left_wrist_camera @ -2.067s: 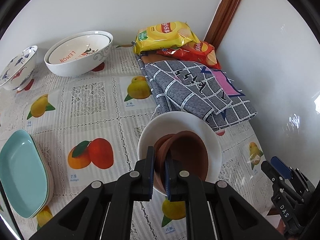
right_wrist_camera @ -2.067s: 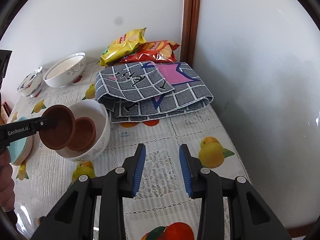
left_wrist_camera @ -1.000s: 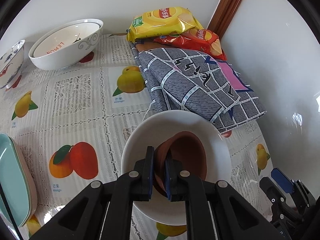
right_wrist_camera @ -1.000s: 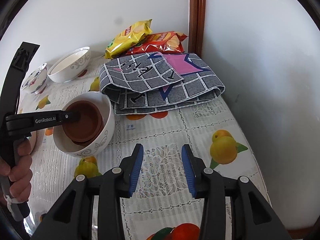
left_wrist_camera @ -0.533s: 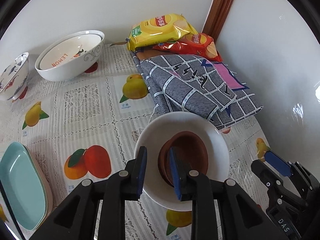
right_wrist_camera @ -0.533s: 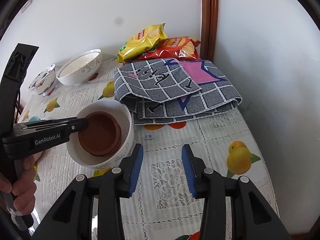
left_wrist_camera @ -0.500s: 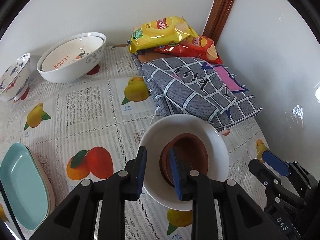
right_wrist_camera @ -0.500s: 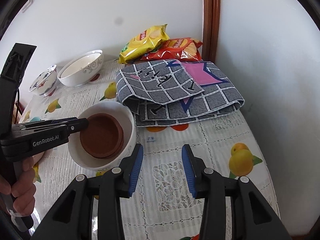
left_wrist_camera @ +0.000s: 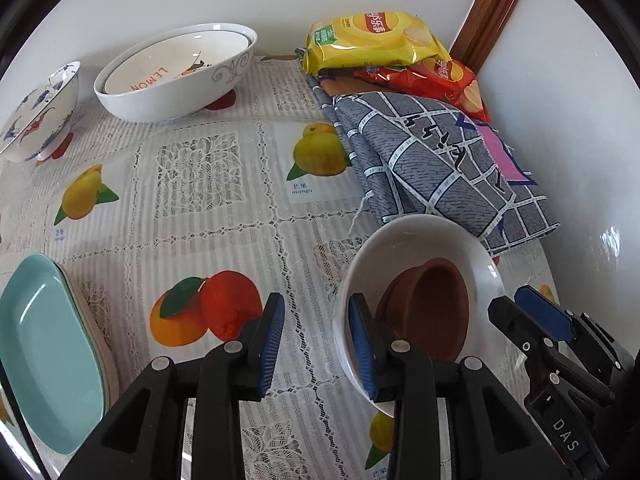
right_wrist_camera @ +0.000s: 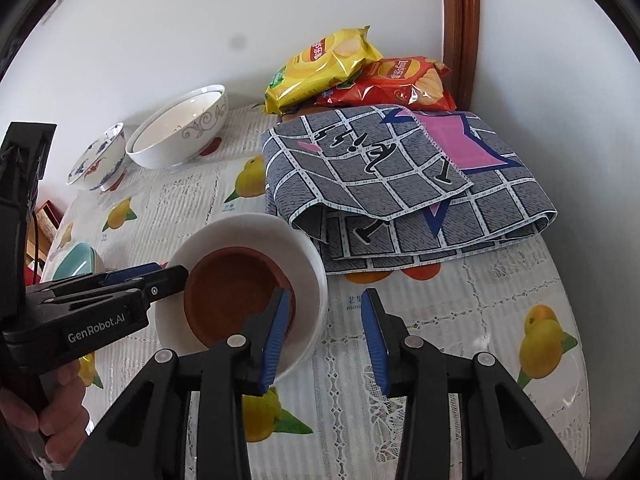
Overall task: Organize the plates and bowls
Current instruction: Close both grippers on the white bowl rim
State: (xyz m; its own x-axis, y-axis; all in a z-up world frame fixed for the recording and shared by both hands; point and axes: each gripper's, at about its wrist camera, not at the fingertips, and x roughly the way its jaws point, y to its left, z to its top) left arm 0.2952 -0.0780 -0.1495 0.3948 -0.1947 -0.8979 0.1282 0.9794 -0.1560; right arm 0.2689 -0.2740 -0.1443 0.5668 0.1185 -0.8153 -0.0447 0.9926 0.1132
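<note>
You have two brown bowls (left_wrist_camera: 430, 312) nested together inside a white bowl (left_wrist_camera: 416, 240), sitting on the fruit-print tablecloth just beside the folded grey cloth. At the back, two big white bowls (left_wrist_camera: 176, 72) sit stacked, the inner one lettered LEMON, with a blue-and-red patterned bowl (left_wrist_camera: 38, 120) near them. Your teal plate (left_wrist_camera: 44, 364) lies stacked on another plate at the left edge.
</note>
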